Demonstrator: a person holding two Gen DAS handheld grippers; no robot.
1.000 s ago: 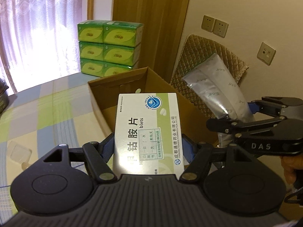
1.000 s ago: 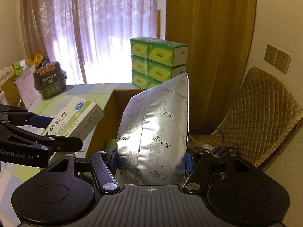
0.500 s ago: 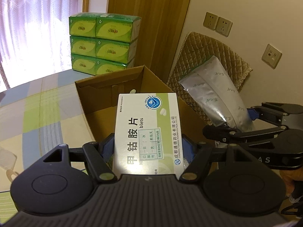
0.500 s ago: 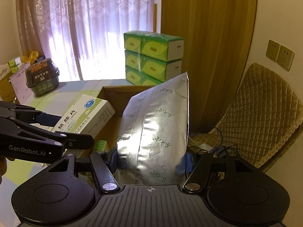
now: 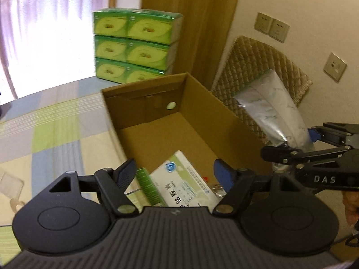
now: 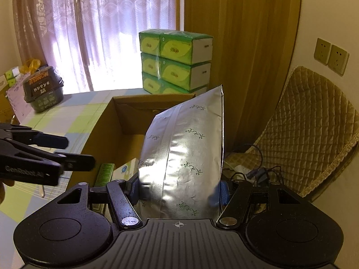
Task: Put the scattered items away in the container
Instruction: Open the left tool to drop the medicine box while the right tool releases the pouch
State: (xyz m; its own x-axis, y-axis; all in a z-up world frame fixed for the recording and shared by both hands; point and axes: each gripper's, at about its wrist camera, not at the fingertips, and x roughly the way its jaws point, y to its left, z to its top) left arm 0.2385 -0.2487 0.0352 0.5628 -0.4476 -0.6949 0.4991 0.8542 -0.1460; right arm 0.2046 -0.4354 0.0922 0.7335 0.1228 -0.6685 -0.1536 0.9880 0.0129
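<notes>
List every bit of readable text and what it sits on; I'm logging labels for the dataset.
"DAS": right gripper, seen from the left wrist.
"GenRobot.AI", blurred: left gripper, seen from the right wrist.
"MONGLIU" (uncertain), upside down: dark tub.
White medicine box in the cardboard box: Chinese print, too blurred.
Silver foil pouch: small green marks, unreadable.
Green tissue packs: logo unreadable.

Medicine box (image 5: 184,186): near end hidden behind gripper body | green carton (image 5: 147,185) beside it: mostly covered, print unreadable | silver foil pouch (image 6: 186,157): lower edge hidden between fingers | left gripper (image 6: 67,152): motion-blurred, cut by left edge
</notes>
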